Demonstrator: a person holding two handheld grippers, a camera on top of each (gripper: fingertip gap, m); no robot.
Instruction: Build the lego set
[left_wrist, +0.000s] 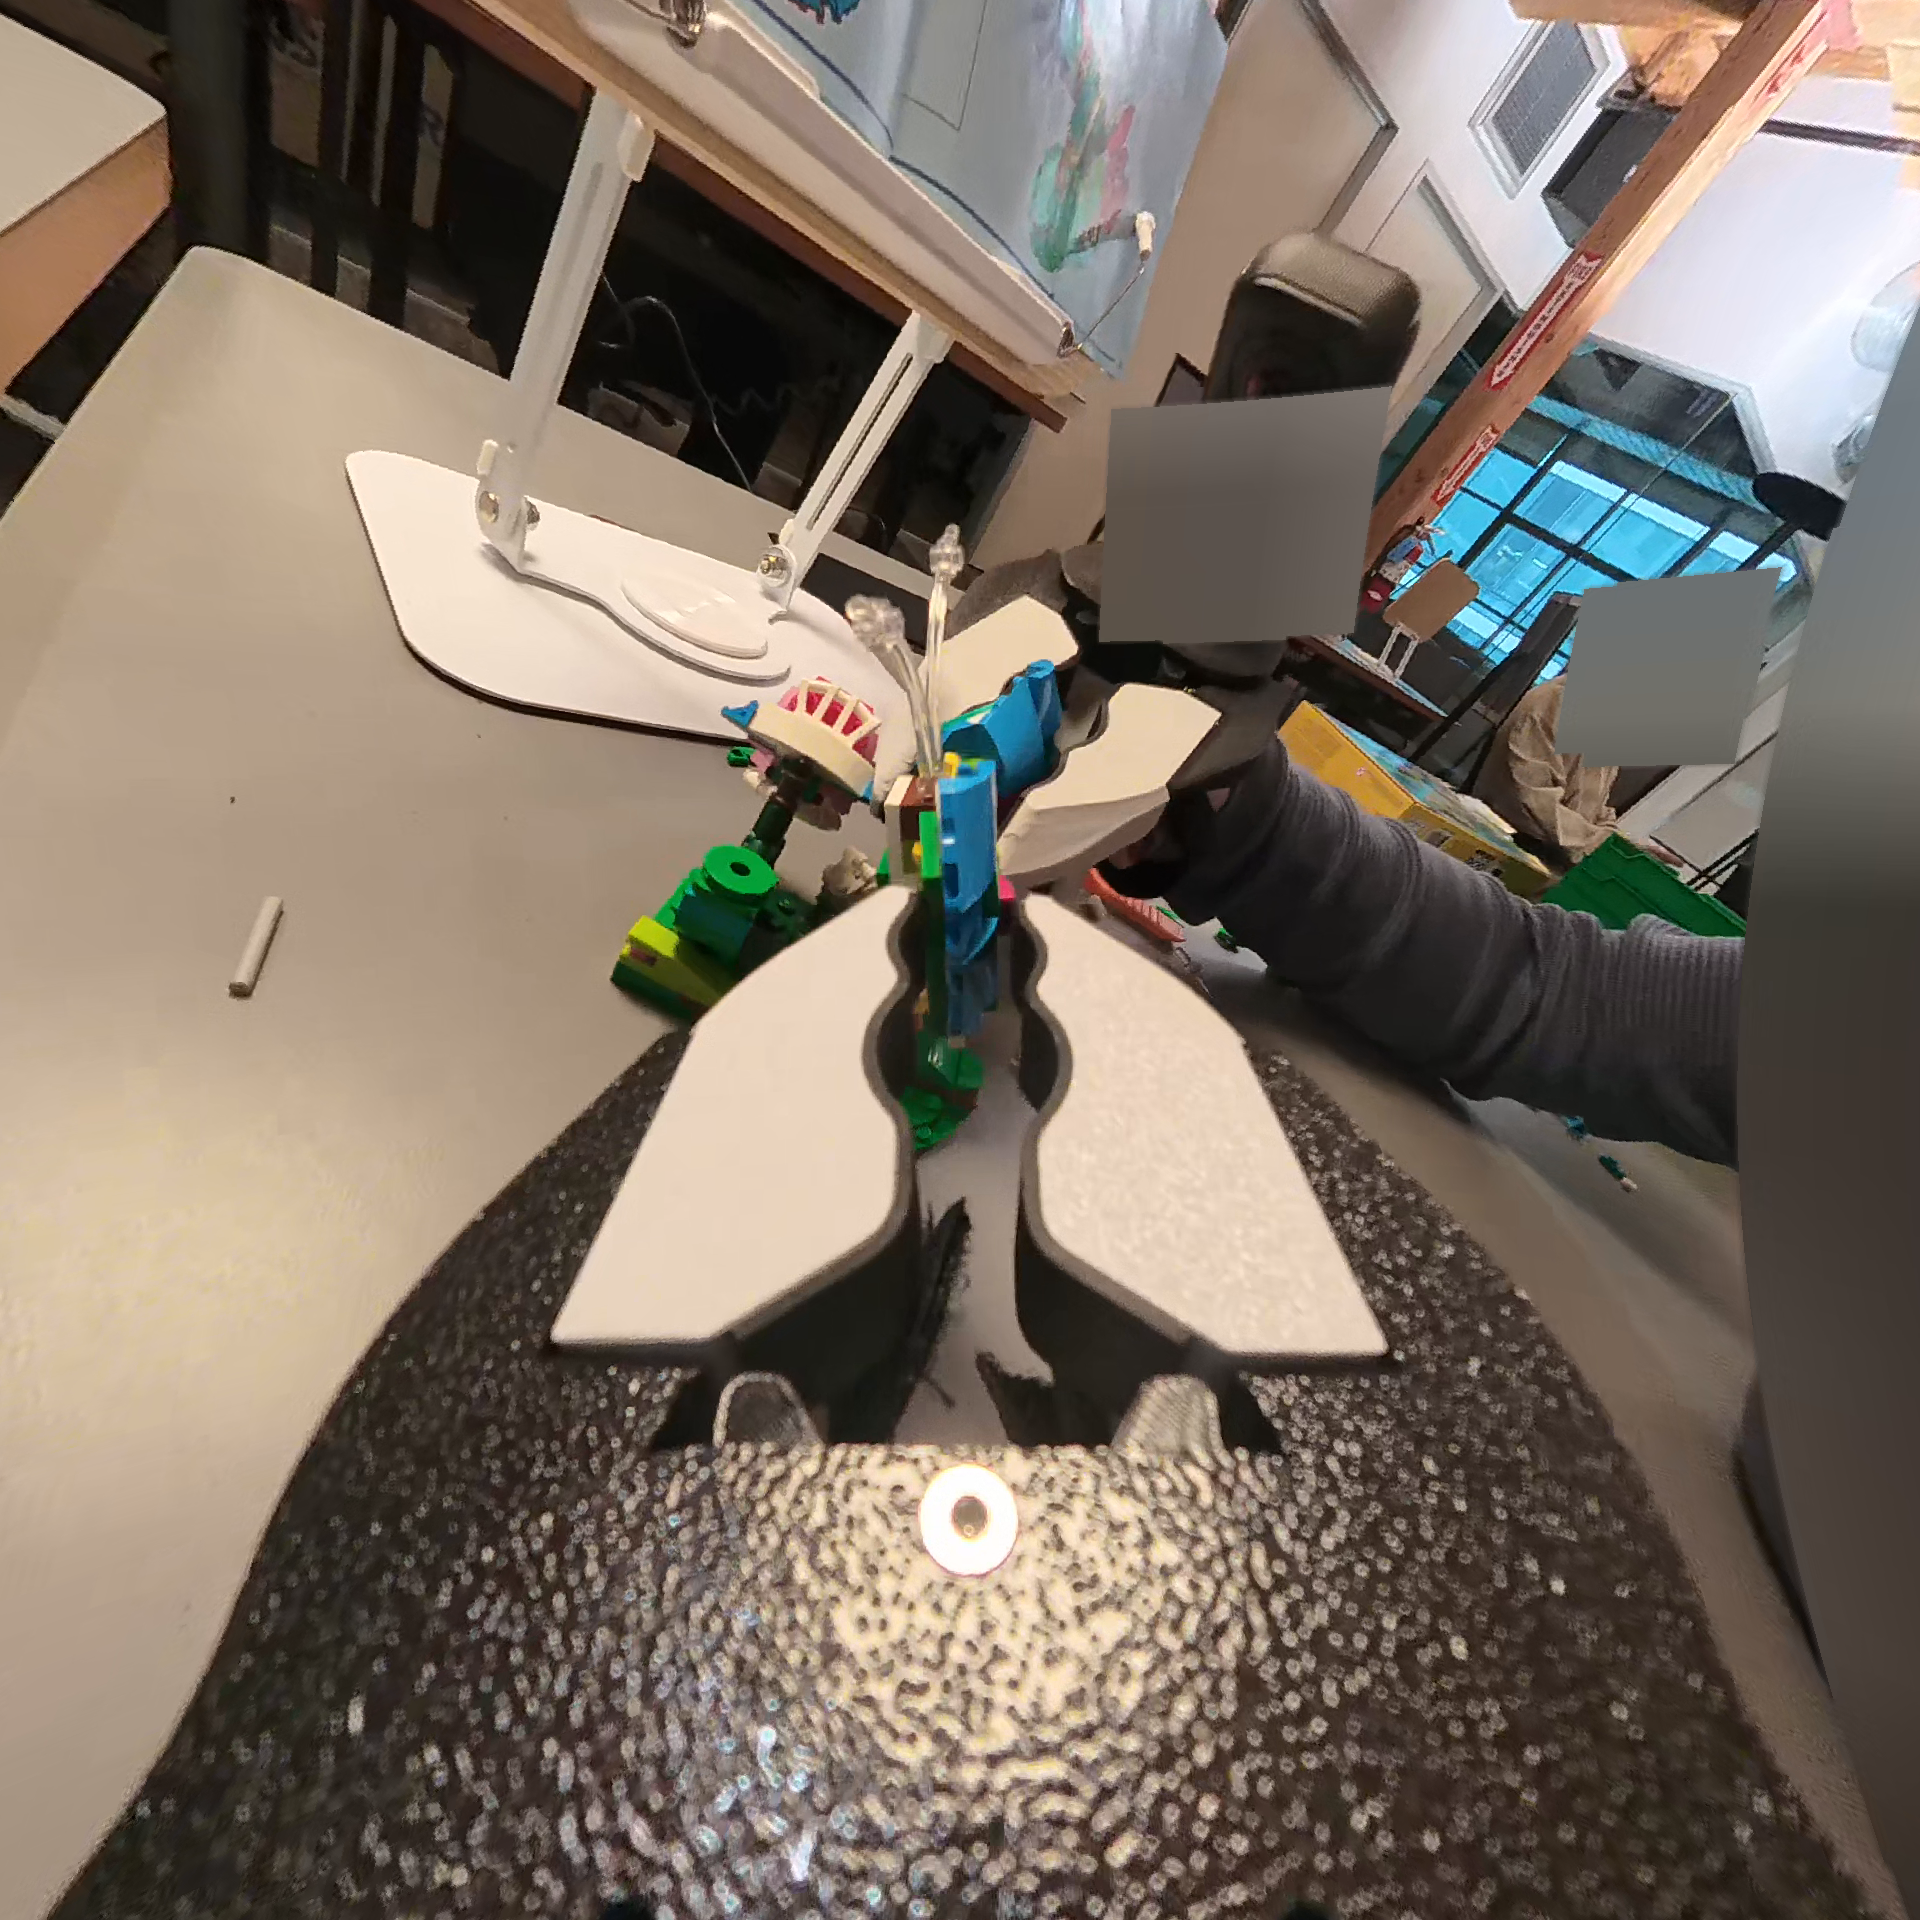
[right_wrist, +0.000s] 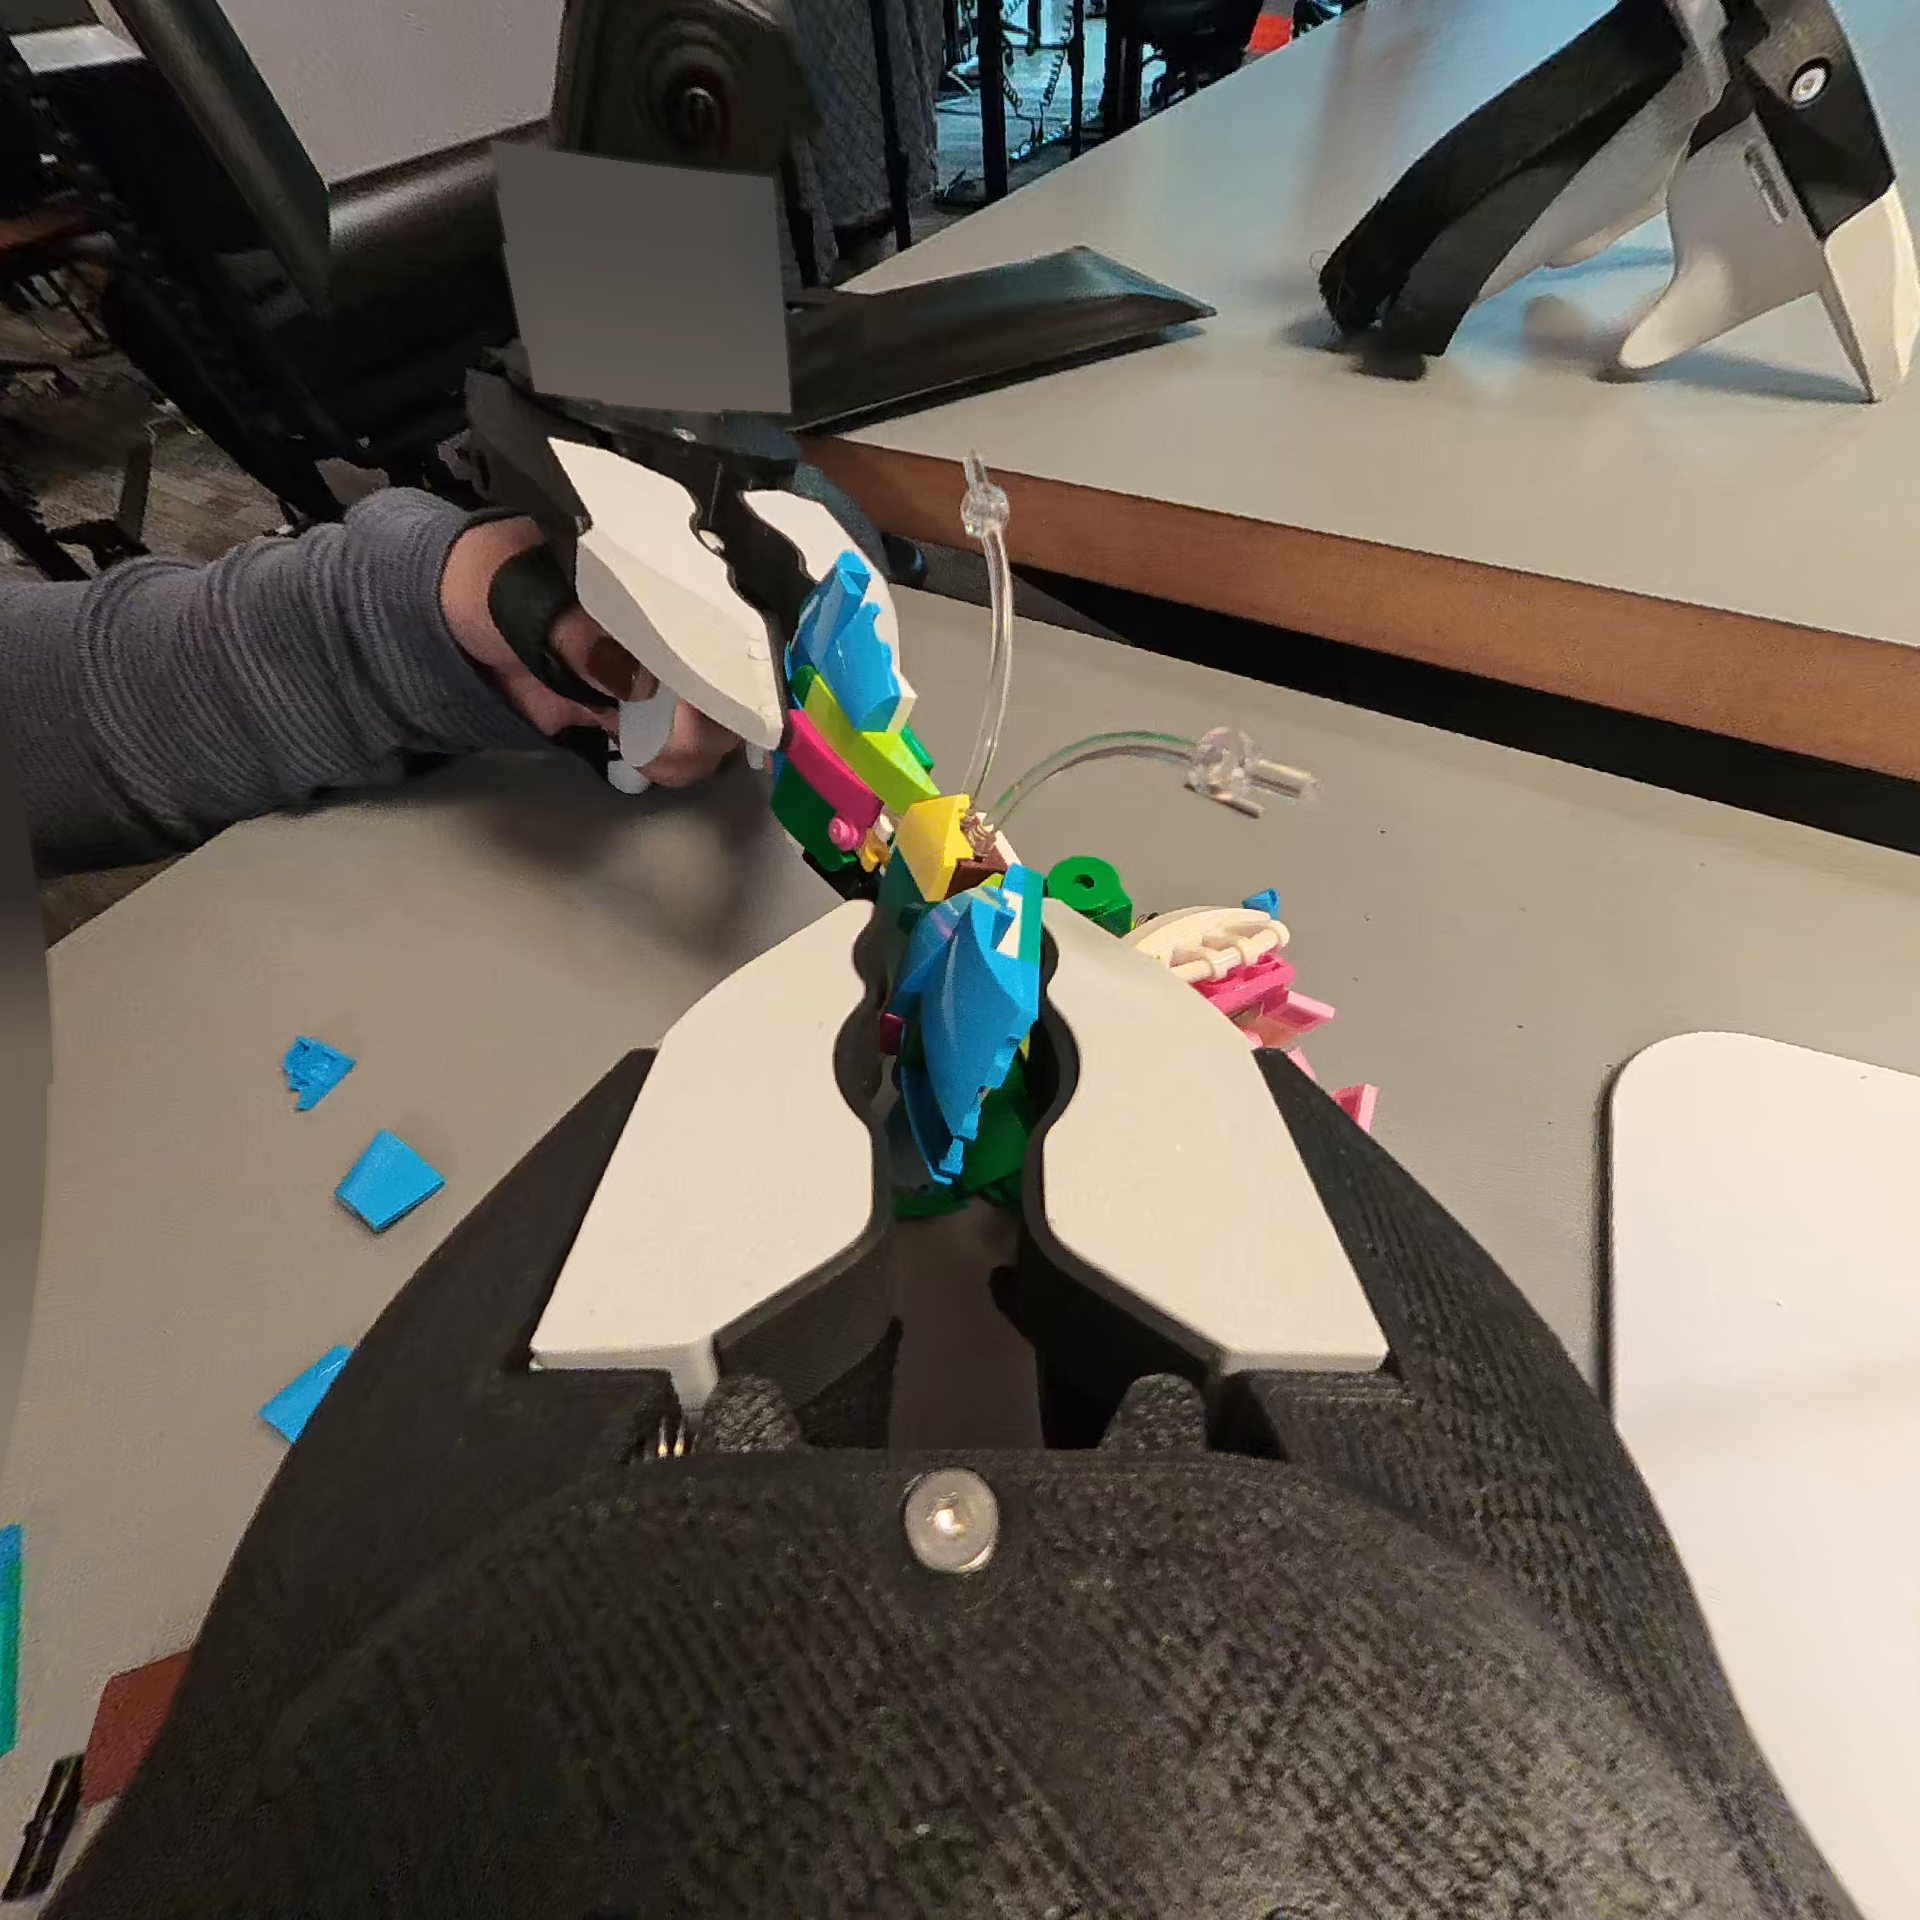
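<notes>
Blue-green-pink lego butterfly model (right_wrist: 961, 1029) spans btwn both: right gripper (right_wrist: 956, 935) pinches one wing, left gripper (left_wrist: 961, 914) pinches the opposite wing, long axis running gripper to gripper.

White stand (left_wrist: 582, 613) sitting on the grey desk (left_wrist: 208, 1143), its two slotted arms (left_wrist: 577, 291) propping up a tilted board. Small white stick (left_wrist: 256, 948) lying apart on the desk. Black chair (right_wrist: 675, 94) standing behind; second desk (right_wrist: 1455, 488) adjoining.
</notes>
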